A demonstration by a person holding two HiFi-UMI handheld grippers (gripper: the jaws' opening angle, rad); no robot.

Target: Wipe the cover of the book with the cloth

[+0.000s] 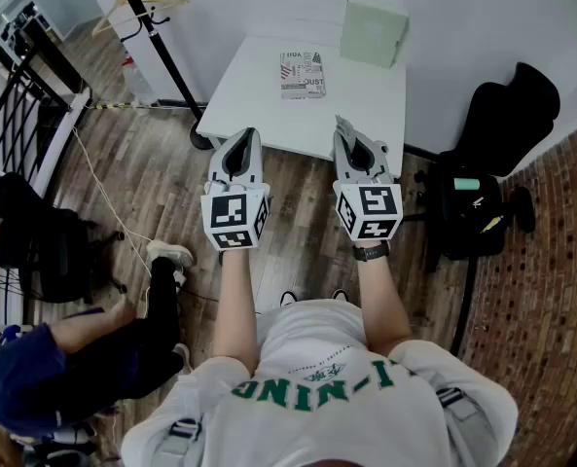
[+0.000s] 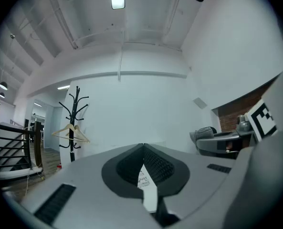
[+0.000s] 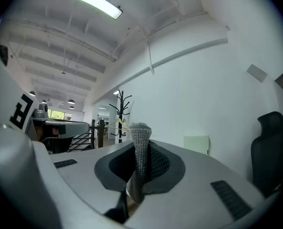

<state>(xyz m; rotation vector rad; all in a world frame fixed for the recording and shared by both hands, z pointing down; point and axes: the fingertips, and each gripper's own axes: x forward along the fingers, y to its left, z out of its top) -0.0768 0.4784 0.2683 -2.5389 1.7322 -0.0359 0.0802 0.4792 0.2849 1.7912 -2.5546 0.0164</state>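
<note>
Squarely ahead, the book (image 1: 303, 74) lies flat on the white tabletop (image 1: 366, 100), well apart from both tongs, which hang short of its near edge. The right tongs (image 1: 351, 142) are clamped on a grey cloth (image 3: 140, 159); the left tongs (image 1: 241, 146) are pressed together, empty. Best to lower the cloth flat onto the cover and stroke lightly, the left tongs steadying a corner so the book doesn't slide.

The head camera looked steeply down onto the left gripper (image 1: 241, 139) and right gripper (image 1: 343, 127), with the table (image 1: 259, 105) beyond their tips. Each gripper camera sat close behind its jaws, facing forward and upward; both shared the coat rack (image 2: 73, 123) (image 3: 121, 109) to their left.
</note>
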